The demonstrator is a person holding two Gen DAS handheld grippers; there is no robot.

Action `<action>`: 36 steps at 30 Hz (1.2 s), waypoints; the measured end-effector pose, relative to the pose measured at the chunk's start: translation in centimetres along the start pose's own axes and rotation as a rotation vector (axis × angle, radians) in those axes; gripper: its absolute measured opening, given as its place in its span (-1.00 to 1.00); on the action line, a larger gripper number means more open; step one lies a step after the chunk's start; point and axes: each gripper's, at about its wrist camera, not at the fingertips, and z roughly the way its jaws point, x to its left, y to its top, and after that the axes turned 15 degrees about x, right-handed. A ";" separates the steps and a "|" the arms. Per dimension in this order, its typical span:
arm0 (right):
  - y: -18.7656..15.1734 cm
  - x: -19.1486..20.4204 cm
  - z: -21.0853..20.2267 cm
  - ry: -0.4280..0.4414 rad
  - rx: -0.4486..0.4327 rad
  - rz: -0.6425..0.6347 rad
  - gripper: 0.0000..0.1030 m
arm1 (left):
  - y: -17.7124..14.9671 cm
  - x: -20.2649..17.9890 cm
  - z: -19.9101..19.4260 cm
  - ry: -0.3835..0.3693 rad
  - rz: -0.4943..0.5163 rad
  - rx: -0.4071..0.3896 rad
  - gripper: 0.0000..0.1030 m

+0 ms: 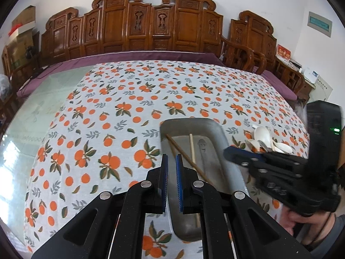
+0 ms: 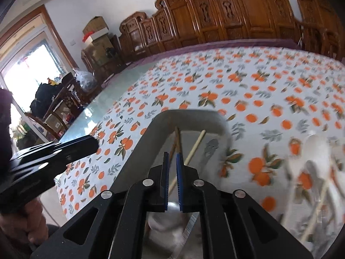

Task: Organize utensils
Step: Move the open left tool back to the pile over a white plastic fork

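A grey metal tray (image 1: 217, 133) lies on the orange-print tablecloth. It holds a dark brown chopstick (image 1: 185, 155), a pale chopstick (image 1: 192, 149) and a metal utensil (image 2: 210, 151). My left gripper (image 1: 172, 160) hovers over the tray's left rim, its jaws a narrow gap apart with nothing between them. My right gripper (image 2: 171, 157) is over the tray, jaws nearly closed and empty; it also shows in the left wrist view (image 1: 239, 155). A pile of white spoons (image 1: 264, 139) and other utensils lies right of the tray, blurred in the right wrist view (image 2: 312, 157).
The patterned cloth (image 1: 151, 99) covers most of a glass-topped table (image 1: 43, 108). Carved wooden chairs (image 1: 151, 26) line the far edge. A black device (image 1: 323, 125) stands at the right. The left gripper's body shows in the right wrist view (image 2: 43, 157).
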 end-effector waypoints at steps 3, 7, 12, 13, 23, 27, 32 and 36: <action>-1.1 -1.9 -2.8 -0.041 -0.031 0.009 -0.81 | 0.0 -1.2 0.0 -0.015 0.015 -0.008 -0.52; -2.3 -5.5 -6.1 -0.126 -0.065 0.041 -0.81 | 0.2 -3.8 0.2 -0.039 0.056 -0.014 -0.36; -3.3 -9.1 -7.6 -0.220 -0.064 0.069 -0.81 | 0.4 -7.0 0.6 -0.065 0.100 -0.017 -0.18; -3.5 -9.6 -7.7 -0.230 -0.062 0.073 -0.81 | 0.4 -7.4 0.6 -0.070 0.104 -0.016 -0.15; -6.1 -12.6 -5.2 -0.283 0.010 0.111 -0.60 | 0.3 -11.3 2.2 -0.083 0.148 0.000 -0.13; -6.6 -13.4 -4.1 -0.284 0.046 0.130 -0.60 | 0.2 -12.1 2.6 -0.078 0.158 0.006 -0.13; -6.8 -13.7 -3.4 -0.276 0.059 0.131 -0.60 | 0.2 -12.6 2.8 -0.078 0.158 0.007 -0.13; -6.6 -13.3 -2.8 -0.269 0.076 0.115 -0.60 | 0.2 -13.0 3.1 -0.077 0.159 0.007 -0.13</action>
